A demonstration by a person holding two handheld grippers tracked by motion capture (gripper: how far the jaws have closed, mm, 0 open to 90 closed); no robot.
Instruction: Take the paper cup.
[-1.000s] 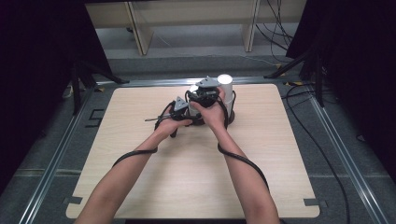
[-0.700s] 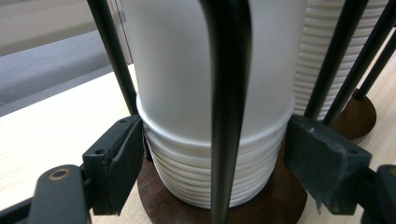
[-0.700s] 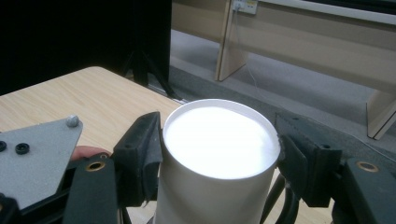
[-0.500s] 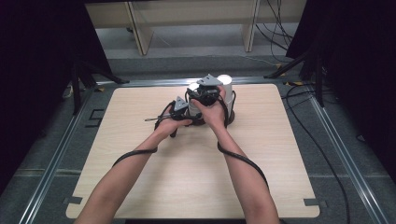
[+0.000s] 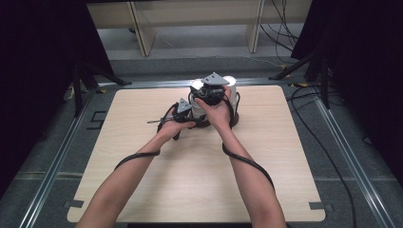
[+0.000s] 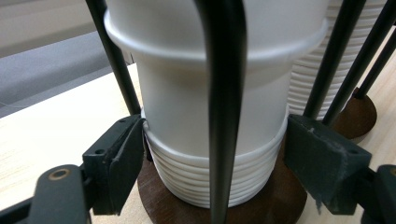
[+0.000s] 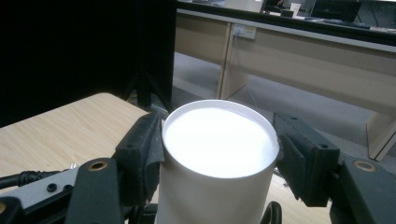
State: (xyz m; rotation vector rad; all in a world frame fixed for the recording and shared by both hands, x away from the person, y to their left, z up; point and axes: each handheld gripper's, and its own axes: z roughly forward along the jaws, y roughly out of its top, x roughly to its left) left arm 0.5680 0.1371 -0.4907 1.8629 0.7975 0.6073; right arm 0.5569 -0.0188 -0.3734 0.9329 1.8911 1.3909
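So we've got the left claw [image 6: 215, 154] clamped round the stacked paper cups [image 6: 210, 182] low in the wire holder [image 6: 224, 93] at the bench's [image 5: 142, 190] 12 o'clock end, the right claw [image 7: 217, 154] squeezing the top cup [image 7: 219, 140], not lifted clear yet.

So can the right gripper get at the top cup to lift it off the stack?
Probably yes. The right gripper already has its jaws on either side of the top cup near its rim, above the black rods of the holder.
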